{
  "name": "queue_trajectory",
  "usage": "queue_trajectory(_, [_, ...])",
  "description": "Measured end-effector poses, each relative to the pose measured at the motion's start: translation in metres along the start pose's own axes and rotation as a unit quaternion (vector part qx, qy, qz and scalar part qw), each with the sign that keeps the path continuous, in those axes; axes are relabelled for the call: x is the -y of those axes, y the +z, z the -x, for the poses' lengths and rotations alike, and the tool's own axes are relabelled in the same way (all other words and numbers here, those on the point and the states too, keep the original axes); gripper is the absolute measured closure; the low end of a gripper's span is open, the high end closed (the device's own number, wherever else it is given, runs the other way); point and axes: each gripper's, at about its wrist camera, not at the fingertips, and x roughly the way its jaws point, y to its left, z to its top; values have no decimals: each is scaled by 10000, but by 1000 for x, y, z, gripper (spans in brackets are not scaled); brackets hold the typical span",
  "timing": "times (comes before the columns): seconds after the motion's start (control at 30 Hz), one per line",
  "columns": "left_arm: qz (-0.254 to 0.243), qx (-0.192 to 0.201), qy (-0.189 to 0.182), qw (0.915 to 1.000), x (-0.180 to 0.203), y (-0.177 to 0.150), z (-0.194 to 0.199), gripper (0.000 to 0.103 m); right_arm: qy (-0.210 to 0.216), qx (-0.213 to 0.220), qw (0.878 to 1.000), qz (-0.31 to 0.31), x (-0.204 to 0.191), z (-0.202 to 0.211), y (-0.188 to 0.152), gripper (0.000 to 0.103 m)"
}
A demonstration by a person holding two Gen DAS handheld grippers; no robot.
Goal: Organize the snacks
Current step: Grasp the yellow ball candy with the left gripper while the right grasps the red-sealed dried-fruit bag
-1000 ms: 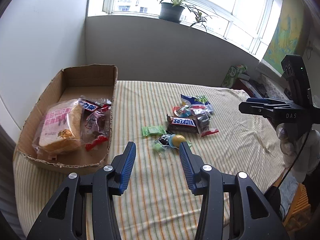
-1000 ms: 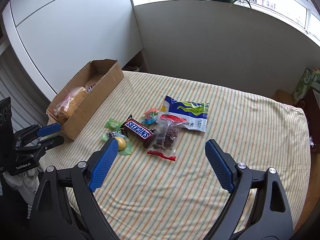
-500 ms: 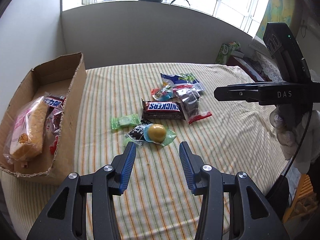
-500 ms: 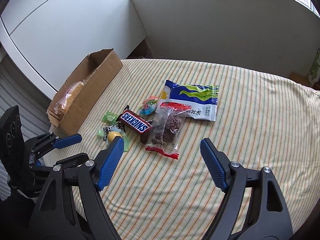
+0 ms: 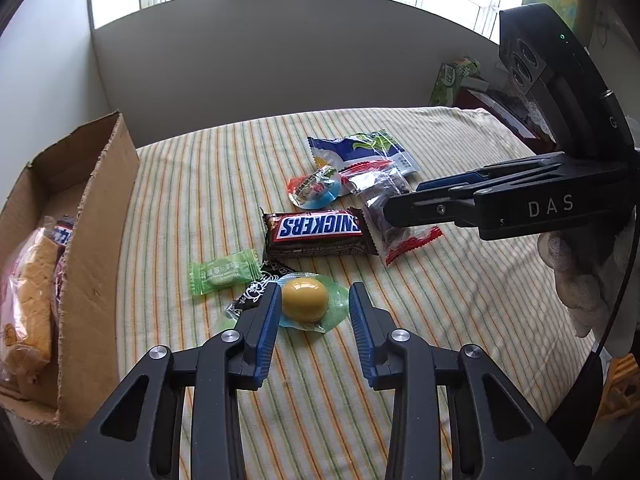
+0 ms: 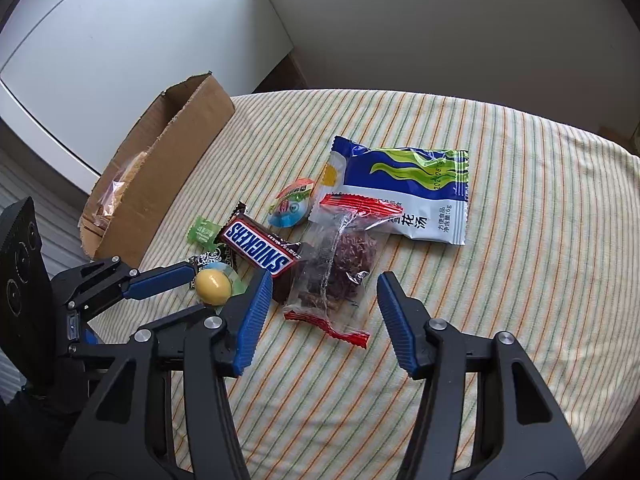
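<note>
Snacks lie on a striped tablecloth (image 6: 500,240) beside a cardboard box (image 5: 96,216) holding bagged bread (image 5: 28,292); then a blue-green packet (image 6: 404,192), a clear red-edged bag (image 6: 340,264), a bar (image 5: 316,230) reading "SNICKERS", and a yellow candy (image 5: 305,299) between the left gripper (image 5: 314,308)'s spread fingers; right gripper (image 6: 320,308) spread over the bag

Both the left gripper (image 5: 313,304) and the right gripper (image 6: 320,300) are showing black skeletal frames with triangular cut-outs, silver round screws at the joints and ribbed blue pads (image 5: 267,320), the right one also wearing white "DAS" lettering and a green light.
</note>
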Motion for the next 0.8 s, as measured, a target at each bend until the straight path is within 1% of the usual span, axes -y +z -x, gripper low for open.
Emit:
queue_trajectory(0.1, [-31, -41, 30, 10000, 0, -1, -5, 70, -75, -45, 9999, 92, -3, -6, 0, 46])
queue_trajectory(0.17, [-71, -61, 60, 9999, 1, -2, -7, 70, -117, -91, 9998, 127, -4, -10, 0, 53])
queue_trajectory(0.2, [-87, -57, 69, 9999, 1, -3, -7, 70, -138, -116, 9998, 131, -4, -12, 0, 55])
queue_trajectory(0.23, [-95, -53, 89, 9999, 1, -3, -7, 75, -161, -147, 9997, 135, -4, -14, 0, 55])
queue_trajectory(0.27, [-92, -54, 98, 9999, 1, -3, -7, 77, -170, -172, 9996, 141, -3, -16, 0, 55])
queue_trajectory(0.37, [-75, -40, 81, 9999, -1, -3, -6, 78, -205, -195, 9994, 177, -4, -18, 1, 57])
queue_trajectory(0.47, [-110, -26, 98, 9999, 0, -4, -6, 78, -229, -206, 9993, 203, -5, -19, 1, 61])
queue_trajectory(0.57, [-115, -12, 105, 9999, 0, -4, -6, 78, -174, -200, 9995, 165, -2, -17, 0, 64])
queue_trajectory(0.8, [-98, 78, 77, 9999, -1, -5, 3, 79, -49, -102, 9999, 48, 1, -7, -6, 66])
